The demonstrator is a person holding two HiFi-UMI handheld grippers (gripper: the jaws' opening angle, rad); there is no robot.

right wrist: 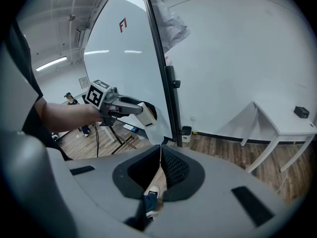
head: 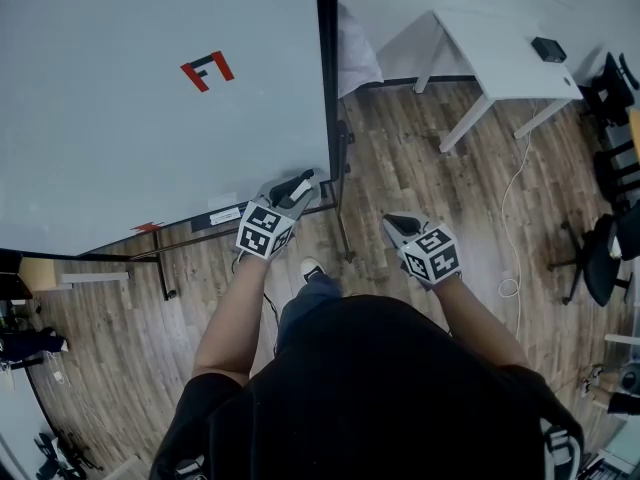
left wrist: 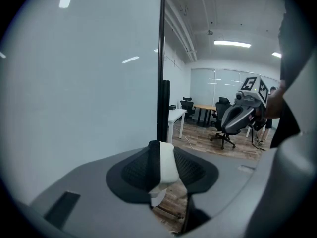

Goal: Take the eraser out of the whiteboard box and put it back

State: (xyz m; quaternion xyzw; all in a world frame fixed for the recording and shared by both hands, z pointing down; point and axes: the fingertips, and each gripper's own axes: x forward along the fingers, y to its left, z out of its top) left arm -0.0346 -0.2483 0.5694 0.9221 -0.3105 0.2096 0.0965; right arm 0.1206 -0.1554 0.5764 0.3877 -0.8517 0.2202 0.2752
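Observation:
My left gripper (head: pixel 303 184) is shut on the eraser (head: pixel 299 188), a small white block with a dark side, held close to the whiteboard's (head: pixel 120 118) lower right corner. In the left gripper view the eraser (left wrist: pixel 166 165) stands upright between the jaws, next to the board's black frame post (left wrist: pixel 161 58). From the right gripper view the eraser (right wrist: pixel 147 115) hangs just above the shelf (right wrist: pixel 130 129) along the board's lower edge. My right gripper (head: pixel 398 223) hangs to the right over the floor, shut with nothing in it (right wrist: pixel 160 168).
The whiteboard stands on a black wheeled frame (head: pixel 165 278) over a wooden floor. A white table (head: pixel 500 48) with a small black item (head: pixel 548 49) is at the far right. Office chairs (head: pixel 600 258) stand at the right edge. A white cable (head: pixel 512 218) lies on the floor.

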